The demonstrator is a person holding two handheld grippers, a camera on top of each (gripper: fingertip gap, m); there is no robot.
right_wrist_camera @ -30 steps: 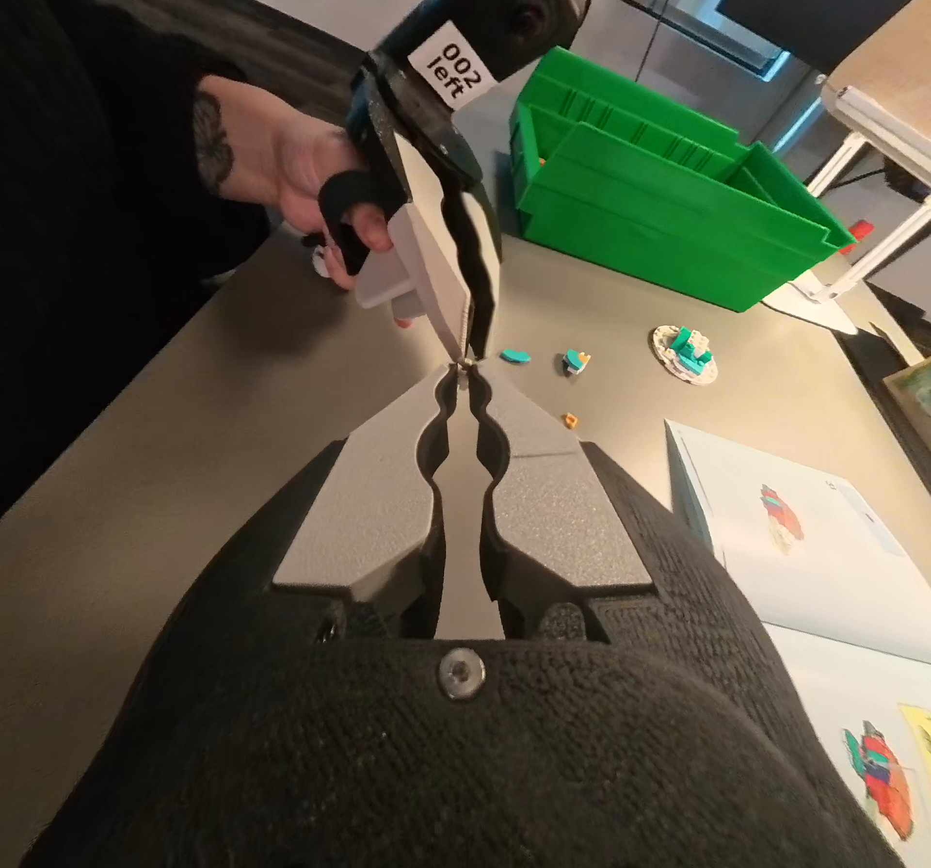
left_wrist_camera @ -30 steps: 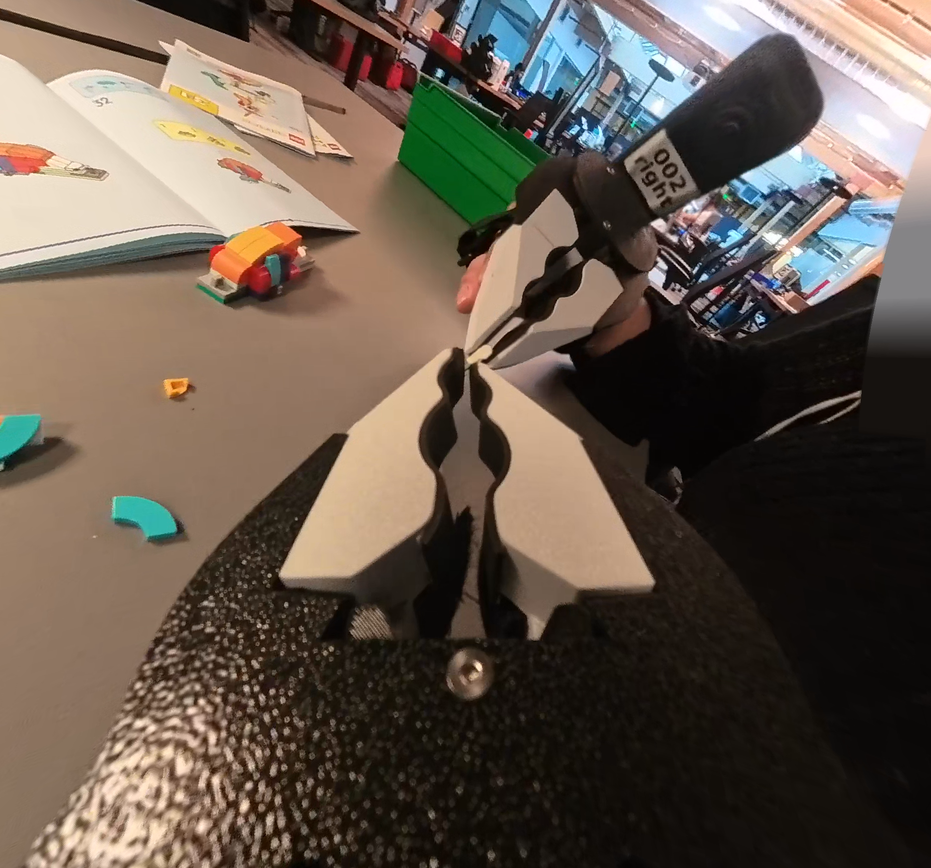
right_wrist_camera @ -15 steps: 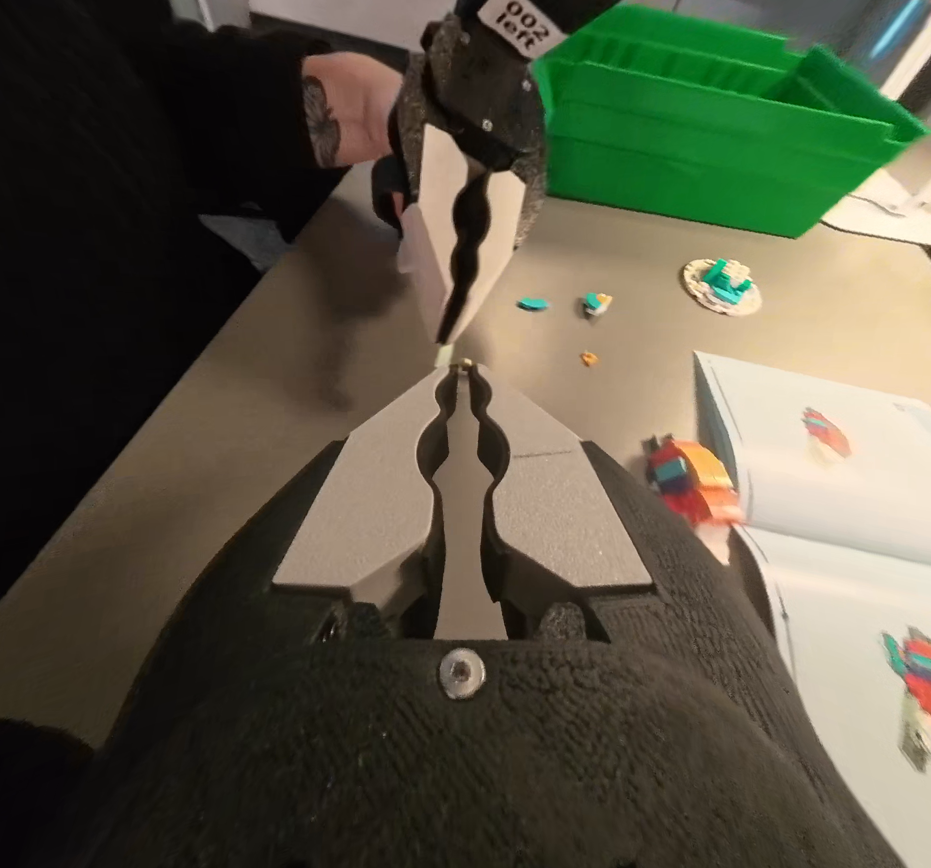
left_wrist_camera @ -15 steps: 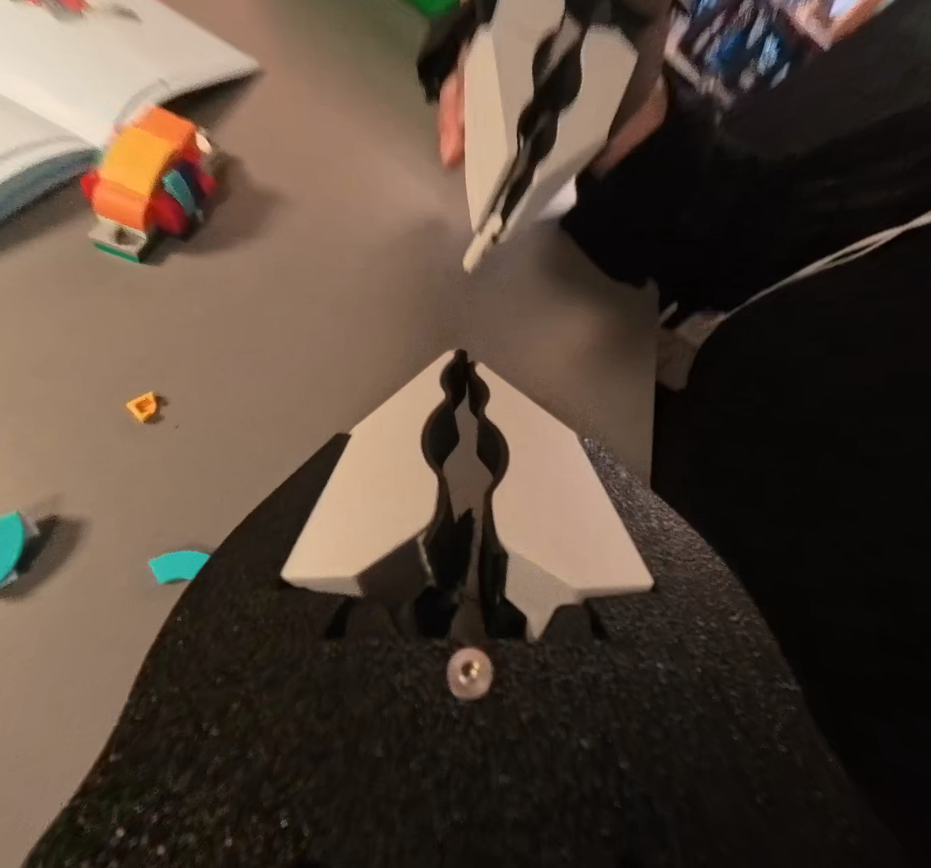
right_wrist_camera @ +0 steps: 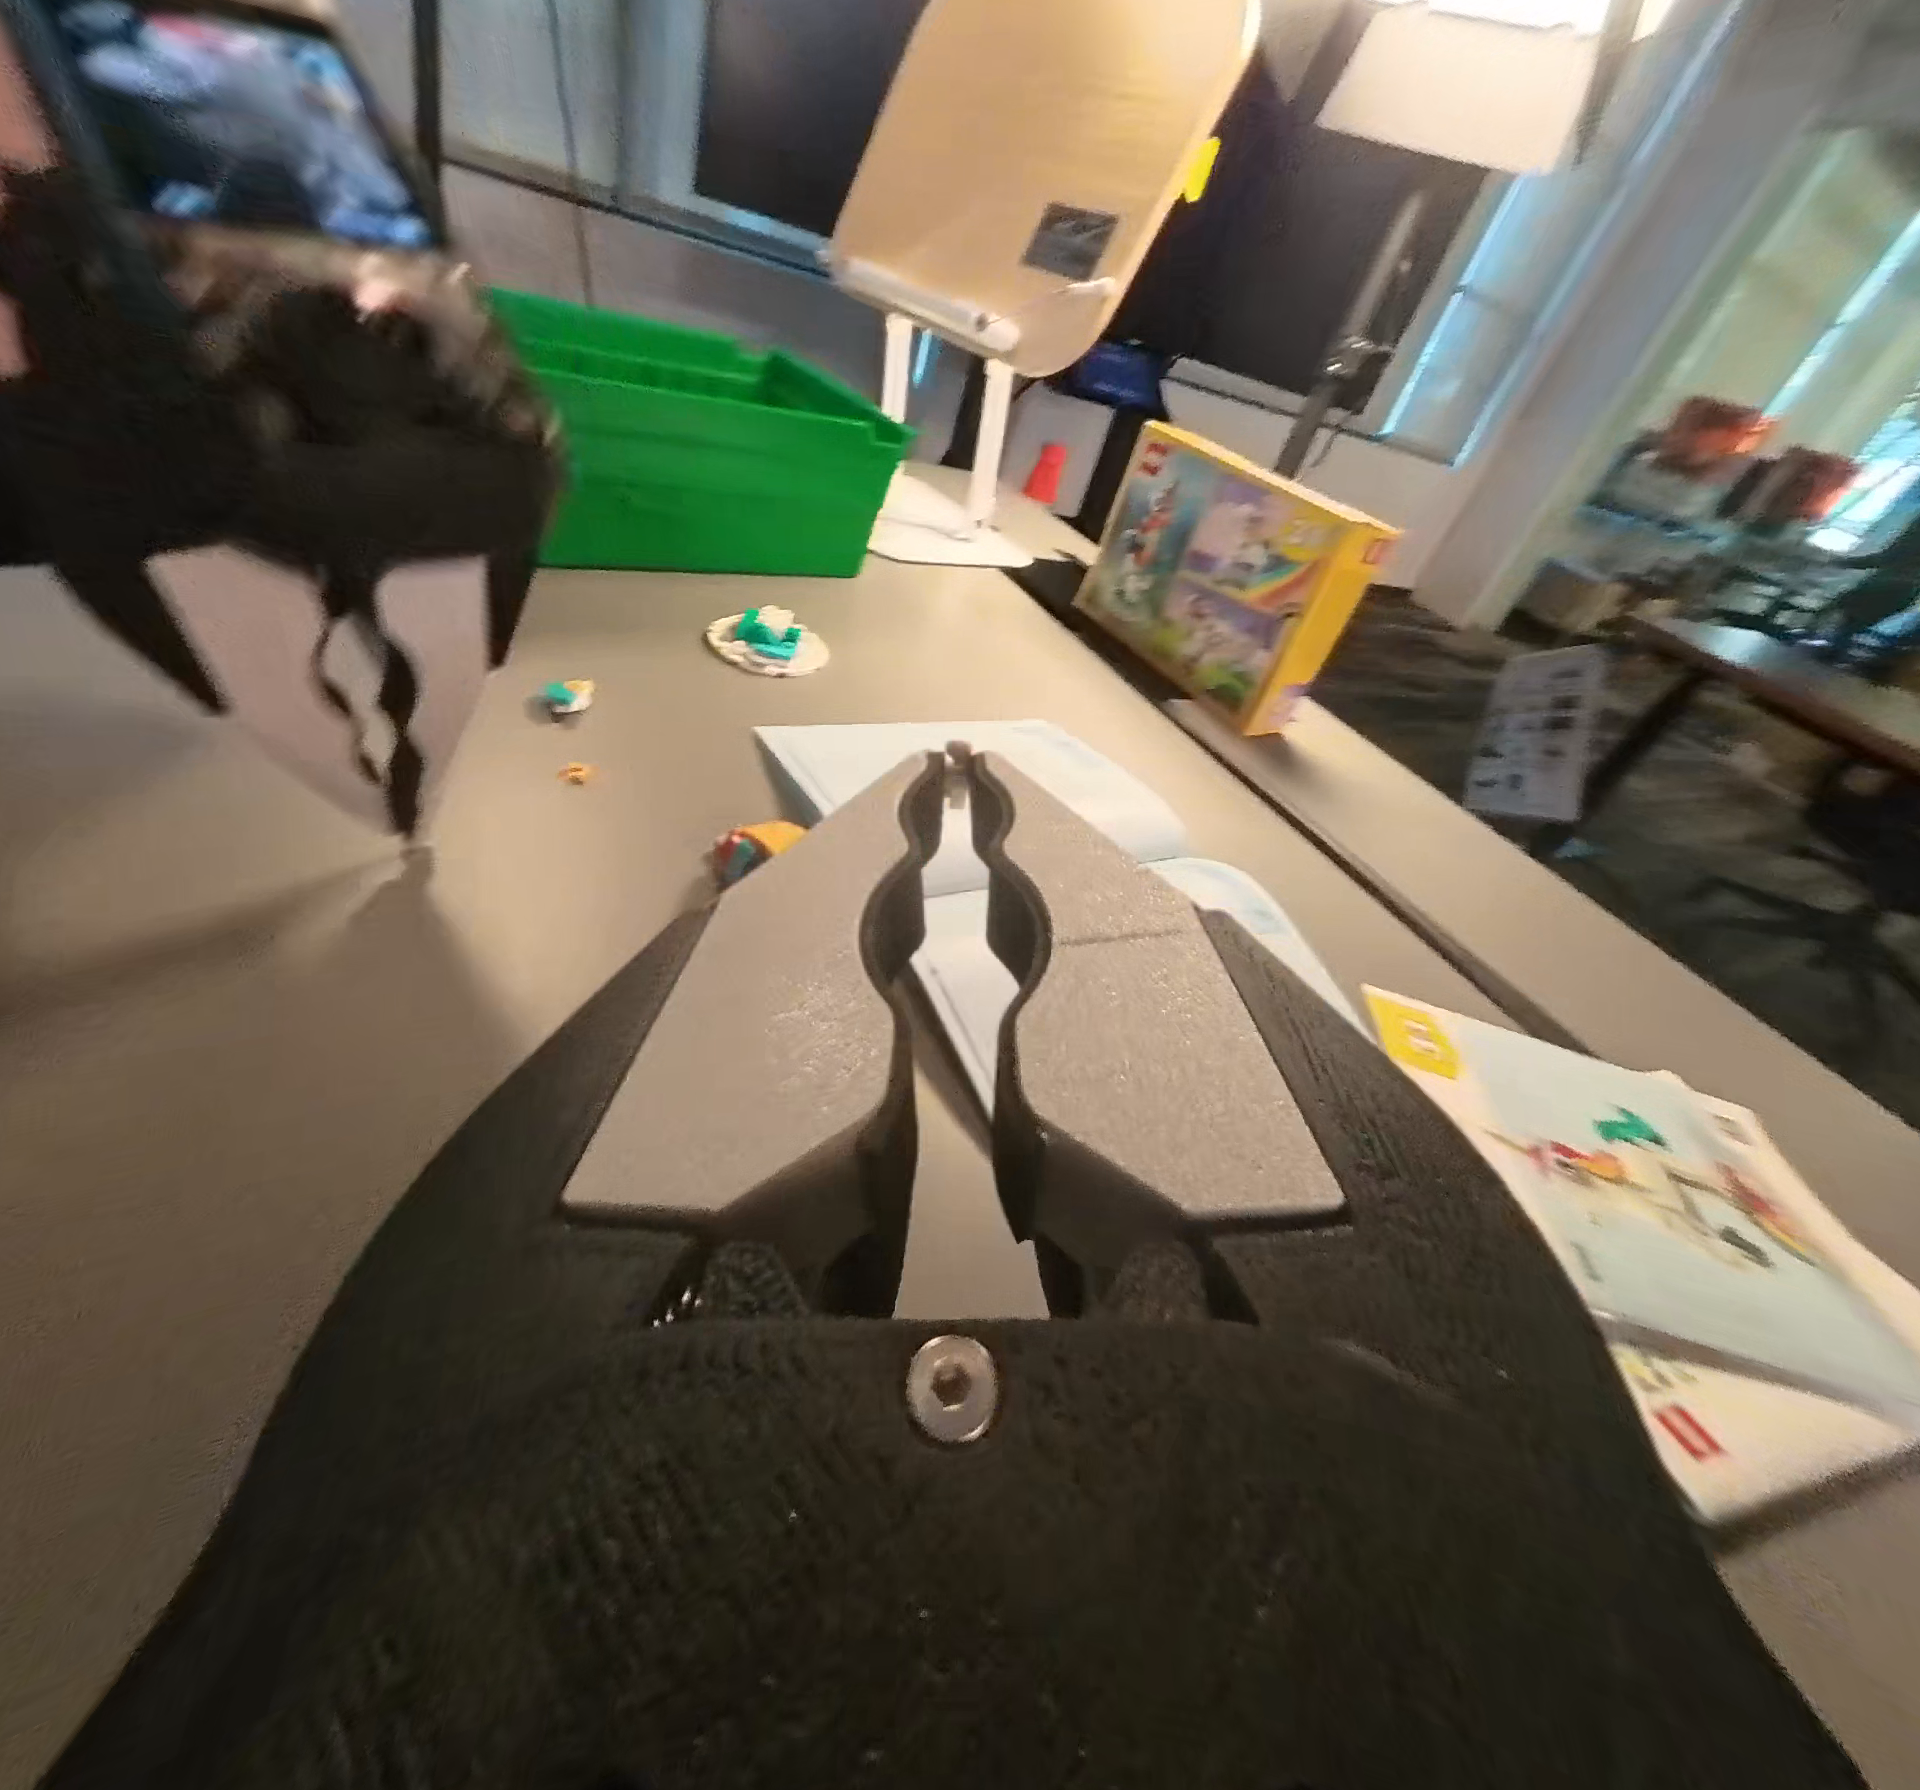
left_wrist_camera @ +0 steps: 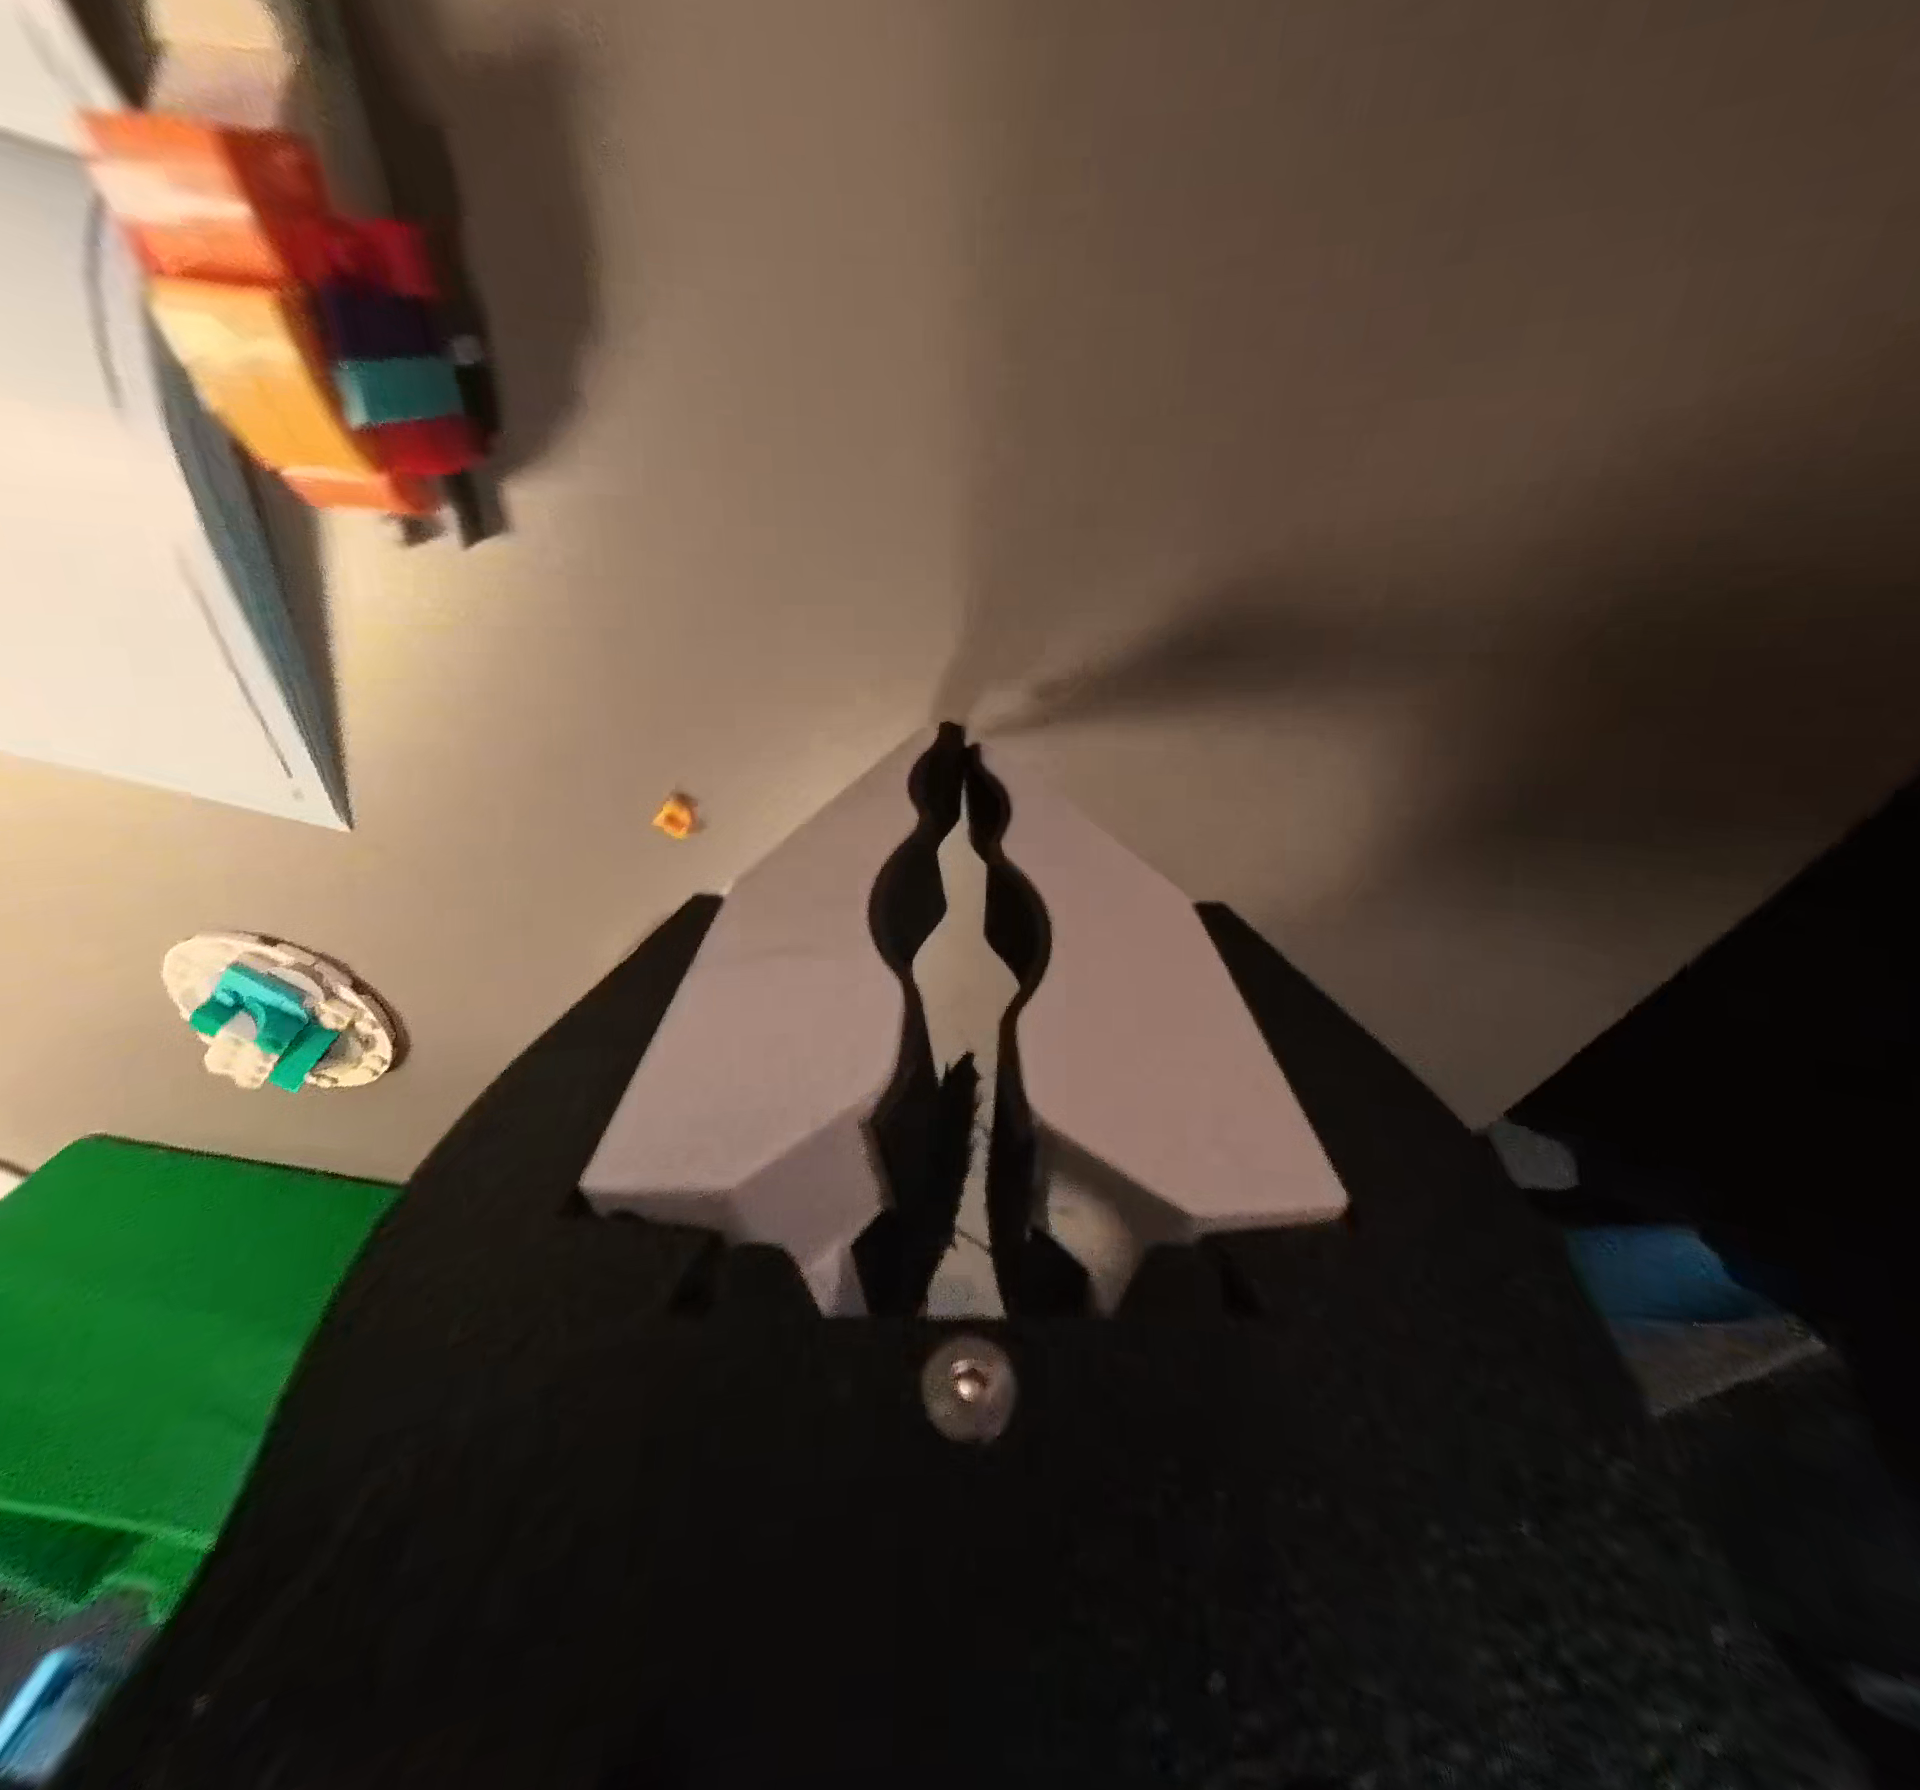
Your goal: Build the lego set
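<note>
My left gripper [left_wrist_camera: 956, 748] is shut, with nothing visible between its tips, and points down at the grey table [left_wrist_camera: 1247, 286]. In the right wrist view it is blurred at the left [right_wrist_camera: 400, 805], tips at the table surface. My right gripper [right_wrist_camera: 958, 761] is shut on a tiny pale piece [right_wrist_camera: 956, 753] and hangs above the open instruction booklet [right_wrist_camera: 1039, 784]. The orange and red lego build [left_wrist_camera: 301, 338] lies next to the booklet [left_wrist_camera: 104, 597]; it also shows in the right wrist view [right_wrist_camera: 753, 845]. A tiny orange piece [left_wrist_camera: 673, 815] lies near my left tips.
A white round plate with teal bricks [right_wrist_camera: 769, 644] and a small teal and orange piece [right_wrist_camera: 566, 696] lie before the green bin [right_wrist_camera: 707, 483]. A second booklet [right_wrist_camera: 1662, 1221], a yellow lego box [right_wrist_camera: 1236, 587] and a wooden stand [right_wrist_camera: 1039, 151] are to the right. The grippers' ends are close to 20 centimetres from one another.
The two grippers, tip to tip a second ago, have parted. My left gripper has swung down to the table. My right gripper has turned right over the booklet, keeping the tiny piece.
</note>
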